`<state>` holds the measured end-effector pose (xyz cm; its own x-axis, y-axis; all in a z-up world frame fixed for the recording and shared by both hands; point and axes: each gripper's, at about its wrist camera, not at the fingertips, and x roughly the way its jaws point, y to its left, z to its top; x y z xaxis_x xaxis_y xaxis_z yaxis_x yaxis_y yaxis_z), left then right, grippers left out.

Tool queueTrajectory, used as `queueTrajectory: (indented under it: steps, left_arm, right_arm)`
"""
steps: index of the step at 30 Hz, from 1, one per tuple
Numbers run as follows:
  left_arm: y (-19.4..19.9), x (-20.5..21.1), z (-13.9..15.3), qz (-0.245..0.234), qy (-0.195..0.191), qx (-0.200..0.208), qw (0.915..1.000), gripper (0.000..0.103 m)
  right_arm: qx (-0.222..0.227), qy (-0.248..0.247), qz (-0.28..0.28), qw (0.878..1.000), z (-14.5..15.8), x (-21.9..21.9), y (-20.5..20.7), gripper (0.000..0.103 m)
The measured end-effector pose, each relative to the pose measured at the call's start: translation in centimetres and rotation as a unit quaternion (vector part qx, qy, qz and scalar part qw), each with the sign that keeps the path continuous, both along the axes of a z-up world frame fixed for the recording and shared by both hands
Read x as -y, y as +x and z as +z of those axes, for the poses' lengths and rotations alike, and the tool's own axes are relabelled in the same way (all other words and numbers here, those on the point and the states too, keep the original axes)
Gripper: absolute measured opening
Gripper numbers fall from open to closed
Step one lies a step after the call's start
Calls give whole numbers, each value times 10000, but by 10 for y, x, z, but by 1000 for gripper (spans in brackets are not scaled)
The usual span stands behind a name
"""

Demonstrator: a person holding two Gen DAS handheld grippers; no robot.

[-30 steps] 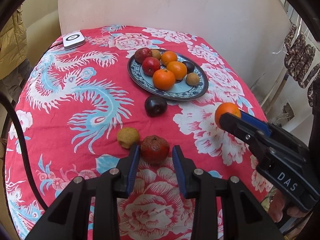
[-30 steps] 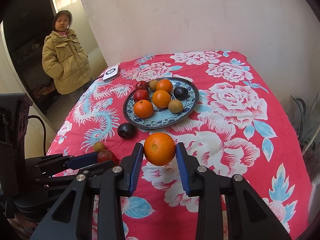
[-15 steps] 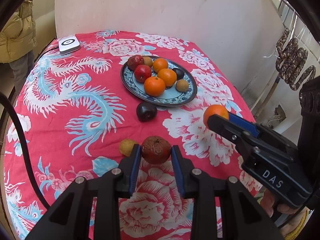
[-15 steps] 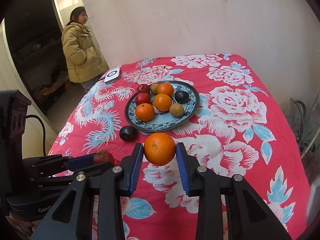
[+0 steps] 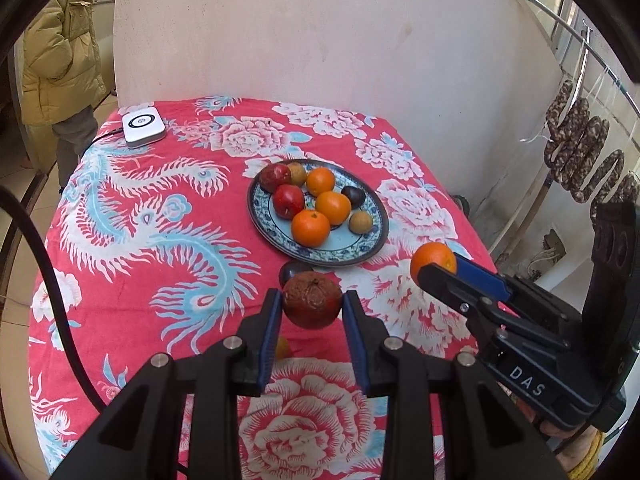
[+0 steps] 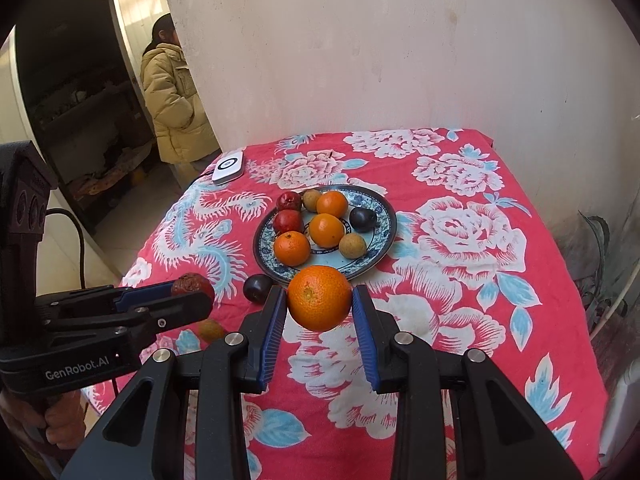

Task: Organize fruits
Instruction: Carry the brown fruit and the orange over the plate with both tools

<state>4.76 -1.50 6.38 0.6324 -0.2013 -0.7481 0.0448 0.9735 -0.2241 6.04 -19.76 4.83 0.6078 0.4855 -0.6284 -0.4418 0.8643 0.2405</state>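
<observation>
Left tool (image 5: 312,307) clamping wrinkled reddish-brown fruit (image 5: 312,300) above bench (image 5: 120,240), right tool (image 5: 434,268) gripping orange (image 5: 432,258), blue-patterned plate (image 5: 372,240) of fruit beyond.

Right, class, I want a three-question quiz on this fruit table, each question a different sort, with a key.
1. True or false: the left gripper is shut on a wrinkled brownish-red fruit.
2. Multiple choice: how many oranges lie on the blue patterned plate? A) one B) three C) five
3. Fill in: the right gripper is shut on an ______.

Key
1. True; the fruit sits clamped between the blue pads, clear of the tablecloth.
2. B; three oranges lie there, with two red fruits, a dark plum and two small yellowish-brown fruits.
3. orange.
</observation>
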Motion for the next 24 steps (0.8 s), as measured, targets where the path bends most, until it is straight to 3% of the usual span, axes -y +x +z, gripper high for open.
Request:
queueTrajectory:
  steps: [10,24]
  left_arm:
    - [20,-6,18,117,19,229,9997,32]
    - [58,-3,7,167,94,84,9998,32]
  right_arm:
    - [175,-88,-16,9998,12,-1,14,35]
    - [154,-176,-110,9997,12,-6,47,35]
